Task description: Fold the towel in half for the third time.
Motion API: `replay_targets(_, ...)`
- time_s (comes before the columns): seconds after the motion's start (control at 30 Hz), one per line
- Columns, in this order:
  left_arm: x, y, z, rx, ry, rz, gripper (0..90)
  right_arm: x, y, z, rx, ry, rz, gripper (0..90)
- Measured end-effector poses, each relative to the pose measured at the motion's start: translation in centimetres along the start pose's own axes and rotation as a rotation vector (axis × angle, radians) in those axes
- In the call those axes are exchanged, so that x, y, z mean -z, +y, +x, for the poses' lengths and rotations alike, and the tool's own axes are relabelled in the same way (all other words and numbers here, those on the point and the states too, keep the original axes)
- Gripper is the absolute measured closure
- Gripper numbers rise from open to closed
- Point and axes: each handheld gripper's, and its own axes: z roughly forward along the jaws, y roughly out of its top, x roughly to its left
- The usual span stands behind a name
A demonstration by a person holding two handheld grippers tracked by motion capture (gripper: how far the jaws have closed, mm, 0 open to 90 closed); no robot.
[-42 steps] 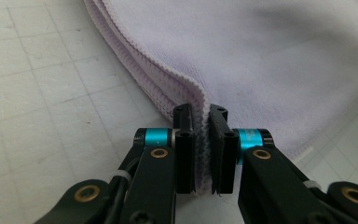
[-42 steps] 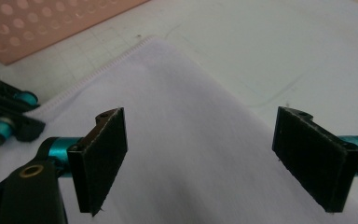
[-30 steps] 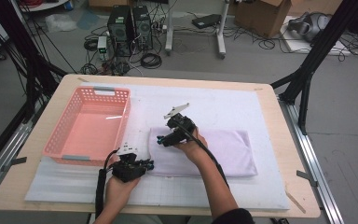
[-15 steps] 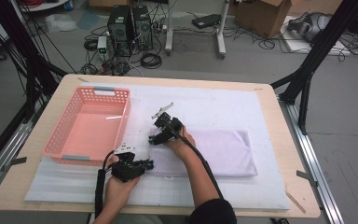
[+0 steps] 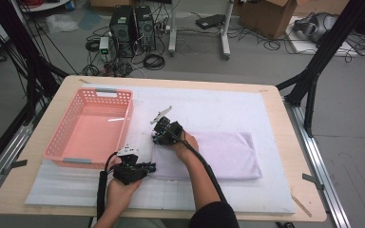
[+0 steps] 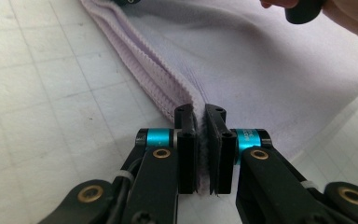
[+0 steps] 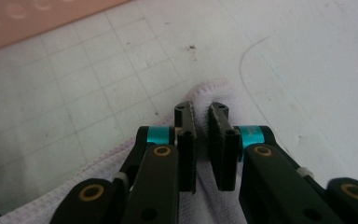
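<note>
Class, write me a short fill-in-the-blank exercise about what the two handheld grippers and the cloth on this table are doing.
1. The left gripper has its fingers shut on the hem of the folded ____ cloth.
2. The right gripper pinches a ____ of that cloth.
3. The pink plastic basket with perforated walls holds ____.
4. The cloth lies on a white gridded ____ over the wooden table.

Missing words: lilac; corner; nothing; mat
</note>
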Motion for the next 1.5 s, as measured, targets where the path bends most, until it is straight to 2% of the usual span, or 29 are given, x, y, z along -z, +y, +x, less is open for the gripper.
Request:
replay_targets(0.07,0.4,0.2,0.0,-0.003,-0.004,-0.011,83.8,0.4,0.0,0.0,-0.03,0.022,-0.035,83.2)
replay_targets(0.13,1.5,1.0,-0.5,-0.019,-0.012,-0.049,83.8,0.8,0.1,-0.1,-0.042,0.049,-0.083,83.2)
replay_targets(0.27,2.6,2.0,-1.2,-0.014,-0.054,-0.107,83.7,2.4,0.3,-0.2,-0.043,0.07,-0.16,83.3)
replay_targets(0.37,2.5,2.6,-1.8,-0.012,-0.084,-0.125,83.7,4.3,0.1,-0.8,-0.056,0.073,-0.216,83.3)
replay_targets(0.47,2.1,3.0,-2.5,-0.02,-0.106,-0.131,83.7,5.9,-0.3,-1.5,-0.062,0.066,-0.246,83.3)
replay_targets(0.57,0.9,4.1,-4.0,-0.036,-0.15,-0.128,83.7,7.3,-1.0,-2.1,-0.063,0.06,-0.27,83.3)
replay_targets(0.73,-1.0,5.2,-5.9,-0.054,-0.191,-0.108,83.7,9.2,-2.5,-3.0,-0.059,0.036,-0.285,83.2)
replay_targets(0.8,-1.9,5.6,-6.8,-0.066,-0.2,-0.091,83.7,10.0,-3.3,-3.3,-0.063,0.022,-0.305,83.2)
replay_targets(0.93,-3.8,6.1,-8.5,-0.084,-0.217,-0.065,83.6,11.3,-5.3,-4.2,-0.084,-0.003,-0.312,83.1)
replay_targets(1.1,-6.0,6.5,-10.1,-0.09,-0.245,-0.037,83.5,13.0,-7.9,-5.6,-0.12,-0.037,-0.322,83.1)
replay_targets(1.27,-8.4,6.7,-11.7,-0.116,-0.256,-0.006,83.4,14.0,-10.4,-6.7,-0.154,-0.069,-0.324,83.0)
replay_targets(1.33,-8.9,6.7,-12.0,-0.116,-0.258,-0.001,83.4,14.2,-10.9,-6.9,-0.159,-0.076,-0.323,83.0)
replay_targets(1.37,-9.8,6.8,-12.5,-0.115,-0.263,0.01,83.3,14.5,-11.9,-7.3,-0.169,-0.089,-0.323,82.9)
replay_targets(1.4,-9.8,6.8,-12.5,-0.115,-0.263,0.01,83.3,14.7,-12.2,-7.5,-0.178,-0.091,-0.315,82.9)
replay_targets(1.5,-11.3,6.9,-13.7,-0.119,-0.273,0.027,83.3,15.2,-13.3,-8.0,-0.192,-0.11,-0.308,82.9)
